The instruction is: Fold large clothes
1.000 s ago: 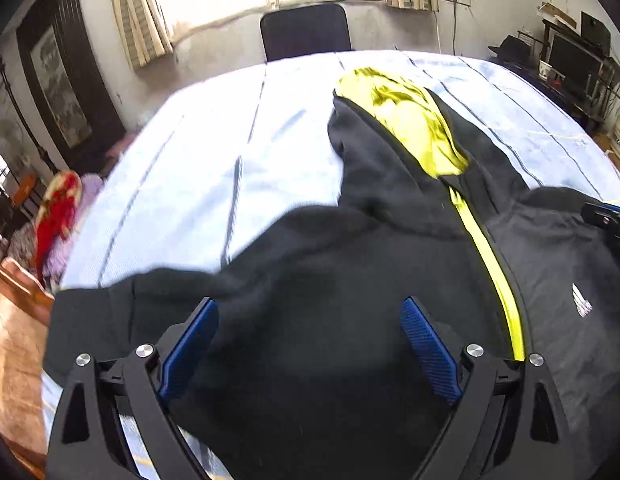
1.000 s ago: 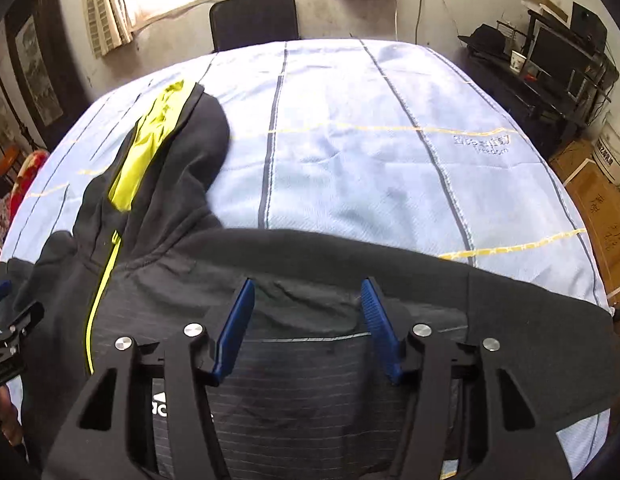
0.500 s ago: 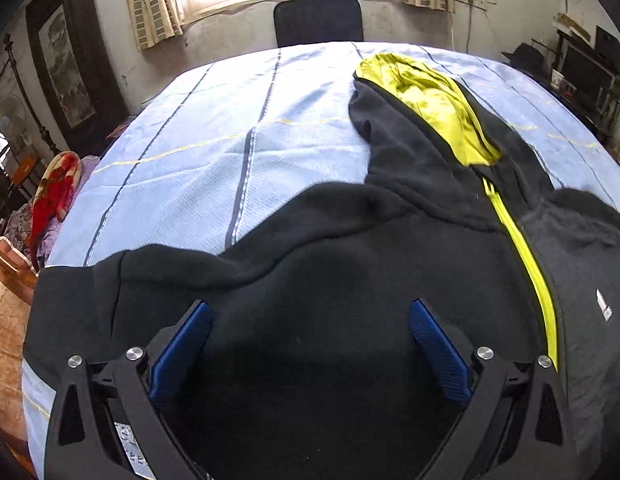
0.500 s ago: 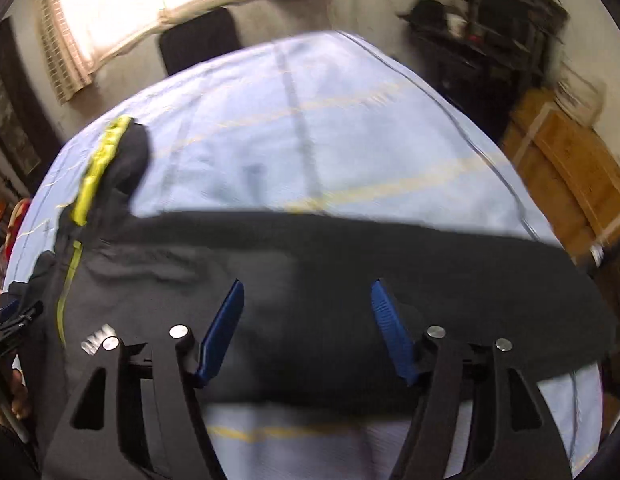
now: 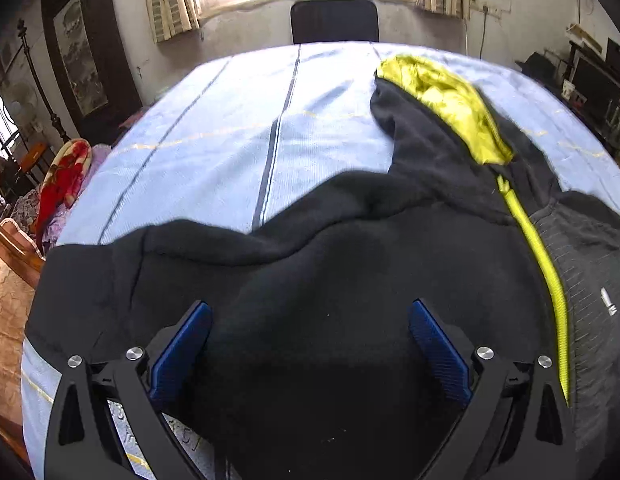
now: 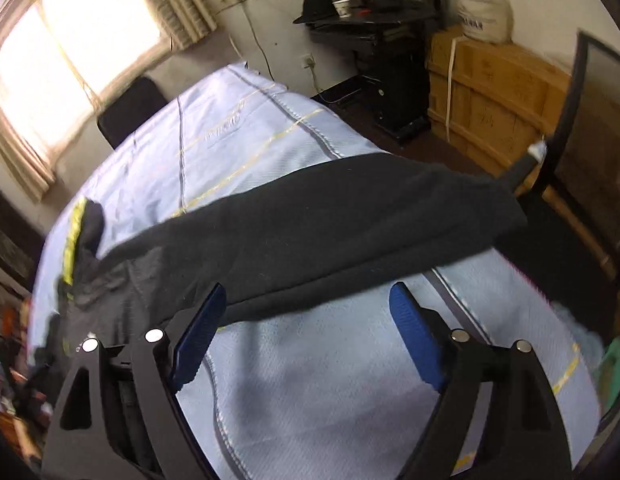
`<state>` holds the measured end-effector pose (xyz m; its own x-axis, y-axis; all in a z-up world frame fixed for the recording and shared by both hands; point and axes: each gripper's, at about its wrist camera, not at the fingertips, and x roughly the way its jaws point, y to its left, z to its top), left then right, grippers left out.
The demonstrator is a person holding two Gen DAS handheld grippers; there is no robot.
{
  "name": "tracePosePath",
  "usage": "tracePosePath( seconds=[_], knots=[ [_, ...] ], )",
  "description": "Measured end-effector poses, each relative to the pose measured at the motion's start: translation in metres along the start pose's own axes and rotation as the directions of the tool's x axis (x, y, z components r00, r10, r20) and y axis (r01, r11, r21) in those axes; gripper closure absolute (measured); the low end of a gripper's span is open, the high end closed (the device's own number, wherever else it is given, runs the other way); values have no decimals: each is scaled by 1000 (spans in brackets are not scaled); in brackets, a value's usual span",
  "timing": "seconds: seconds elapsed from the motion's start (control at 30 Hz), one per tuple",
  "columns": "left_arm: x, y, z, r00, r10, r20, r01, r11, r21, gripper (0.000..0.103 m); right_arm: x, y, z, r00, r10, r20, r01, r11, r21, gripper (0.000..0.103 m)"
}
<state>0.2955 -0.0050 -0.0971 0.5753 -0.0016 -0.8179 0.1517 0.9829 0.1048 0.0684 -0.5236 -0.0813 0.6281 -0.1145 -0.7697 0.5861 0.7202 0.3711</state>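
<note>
A black hooded jacket with a yellow-green zipper and hood lining lies spread on a light blue sheet. My left gripper is open and empty above the jacket's left front. In the right wrist view the jacket's right sleeve stretches across the sheet toward the bed's right edge. My right gripper is open and empty, just in front of the sleeve's lower edge.
A black chair stands beyond the bed under the window. A red patterned blanket lies off the left side. A dark desk and a wooden crate stand right of the bed.
My right gripper has swung to the right, from over the jacket's chest to the outstretched right sleeve. My left gripper has shifted slightly and stays open over the jacket.
</note>
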Motion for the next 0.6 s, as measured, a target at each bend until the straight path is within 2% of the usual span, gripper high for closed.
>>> tracePosePath(
  seconds=[0.13, 0.33, 0.5, 0.6],
  knots=[
    [0, 2, -2, 1000, -1, 4, 1, 1000, -8, 3, 8, -9, 2, 1000, 14, -12, -13, 997, 71, 21],
    [3, 8, -4, 999, -38, -6, 38, 998, -48, 3, 21, -11, 20, 999, -2, 45, -3, 992, 126, 20],
    [-1, 6, -6, 1000, -27, 8, 27, 999, -37, 3, 28, -29, 37, 995, -17, 98, -4, 977, 214, 30],
    [-14, 1, -8, 997, -24, 76, 25, 1000, -15, 3, 30, -32, 44, 993, -49, 105, 26, 978, 206, 36]
  ],
)
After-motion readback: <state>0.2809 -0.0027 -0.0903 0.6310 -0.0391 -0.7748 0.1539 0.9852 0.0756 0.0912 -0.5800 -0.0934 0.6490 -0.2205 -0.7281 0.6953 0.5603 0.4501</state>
